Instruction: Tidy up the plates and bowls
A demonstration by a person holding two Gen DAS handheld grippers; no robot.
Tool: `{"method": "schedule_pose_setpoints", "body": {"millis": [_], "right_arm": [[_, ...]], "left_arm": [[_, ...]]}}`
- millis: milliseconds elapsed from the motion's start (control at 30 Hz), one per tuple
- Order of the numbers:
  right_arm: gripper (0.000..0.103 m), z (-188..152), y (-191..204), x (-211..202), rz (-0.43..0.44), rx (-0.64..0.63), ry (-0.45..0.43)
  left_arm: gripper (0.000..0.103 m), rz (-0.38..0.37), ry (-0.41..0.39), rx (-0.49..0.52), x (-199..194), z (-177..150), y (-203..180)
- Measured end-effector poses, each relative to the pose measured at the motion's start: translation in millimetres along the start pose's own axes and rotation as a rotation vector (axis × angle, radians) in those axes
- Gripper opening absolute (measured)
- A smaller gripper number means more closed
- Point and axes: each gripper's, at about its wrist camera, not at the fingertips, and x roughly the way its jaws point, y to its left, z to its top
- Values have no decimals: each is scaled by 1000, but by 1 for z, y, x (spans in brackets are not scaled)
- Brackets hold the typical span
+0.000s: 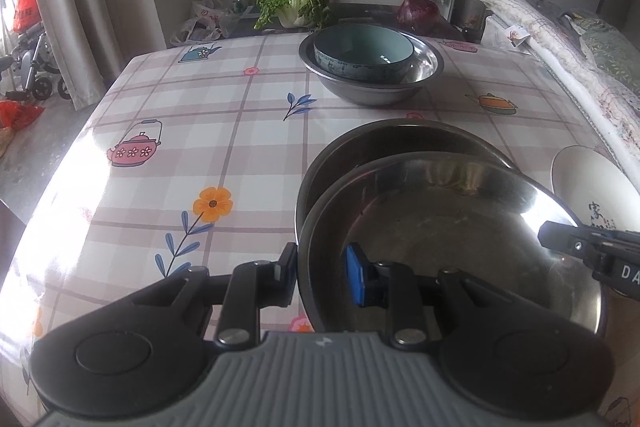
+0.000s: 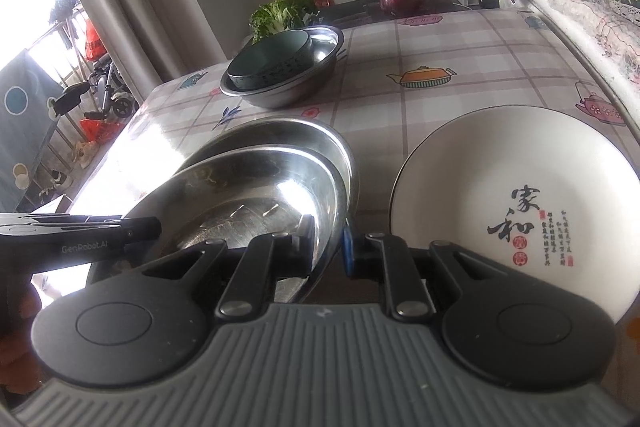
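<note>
A shallow steel basin (image 1: 460, 247) (image 2: 248, 195) hangs slightly offset over a second, larger steel basin (image 1: 400, 143) (image 2: 280, 133) on the checked tablecloth. My left gripper (image 1: 322, 269) is shut on its left rim, one finger outside and the blue pad (image 1: 356, 275) inside. My right gripper (image 2: 326, 243) is shut on the opposite rim, and its tip (image 1: 560, 237) shows in the left wrist view. I cannot tell whether the upper basin rests on the lower one. Farther back, a teal bowl (image 1: 364, 47) (image 2: 268, 61) sits inside a third steel basin (image 1: 424, 63) (image 2: 320, 63).
A white plate with black calligraphy (image 2: 520, 167) (image 1: 588, 179) lies right of the basins. Folded bedding (image 1: 560, 47) runs along the table's right side. A leafy cabbage (image 1: 296, 7) and a purple vegetable (image 1: 418, 11) sit on a dark stand behind. The table edge (image 1: 80, 155) drops off on the left.
</note>
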Motion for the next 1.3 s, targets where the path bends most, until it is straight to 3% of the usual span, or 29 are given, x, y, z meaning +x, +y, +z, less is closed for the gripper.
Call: {"method": "schedule_pose_setpoints", "body": {"millis": [167, 333, 800, 1033, 1300], "right_arm": [[31, 2, 4, -4, -29, -21, -19], [43, 1, 5, -9, -50, -24, -37], [46, -22, -2, -36, -93, 29, -52], [46, -32, -19, -62, -125, 73, -108], [46, -49, -61, -86, -177, 149, -133]], "left_arm": [[43, -1, -40, 5, -10, -2, 1], [48, -18, -55, -7, -16, -7, 5], [67, -148, -139, 18, -46, -26, -7], [77, -260, -109, 75, -53, -32, -37], [77, -298, -95, 113, -49, -48, -82]]}}
